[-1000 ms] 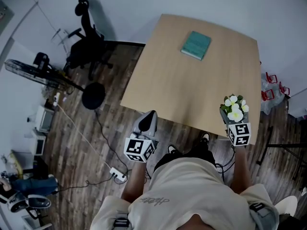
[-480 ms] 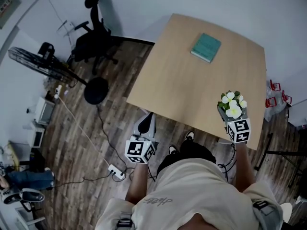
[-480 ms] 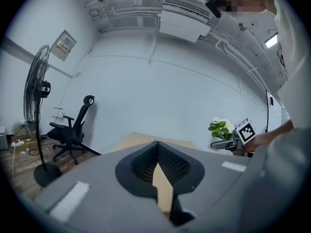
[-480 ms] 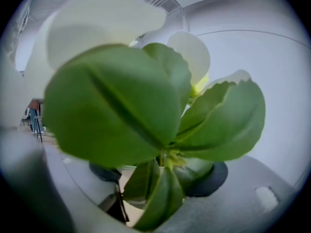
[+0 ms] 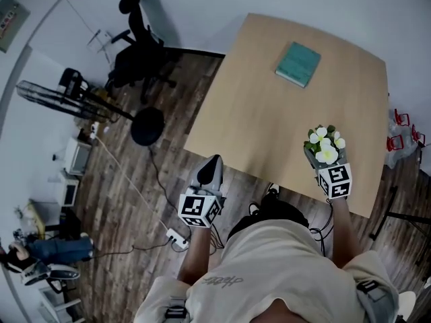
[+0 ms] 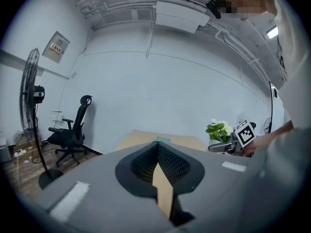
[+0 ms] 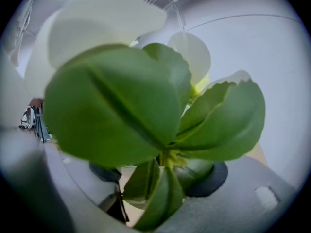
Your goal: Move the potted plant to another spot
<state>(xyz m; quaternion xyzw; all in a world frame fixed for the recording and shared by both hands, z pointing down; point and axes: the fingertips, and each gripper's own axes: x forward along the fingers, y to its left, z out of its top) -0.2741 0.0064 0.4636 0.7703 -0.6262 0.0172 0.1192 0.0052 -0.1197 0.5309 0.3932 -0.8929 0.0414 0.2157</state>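
Observation:
The potted plant, white flowers over green leaves, hangs just above the near right part of the wooden table. My right gripper is shut on its pot. In the right gripper view the plant's leaves fill the picture and hide most of the pot between the pads. My left gripper hovers off the table's near edge, over the floor, shut and holding nothing. In the left gripper view its jaws meet at the tip, and the plant shows at the right.
A teal book lies on the far part of the table. A black office chair and a standing fan stand on the wood floor to the left. A cable runs to a power strip near my feet.
The right gripper has carried the plant leftward along the table's near edge, away from the right corner. The left gripper has shifted the same way and stays shut.

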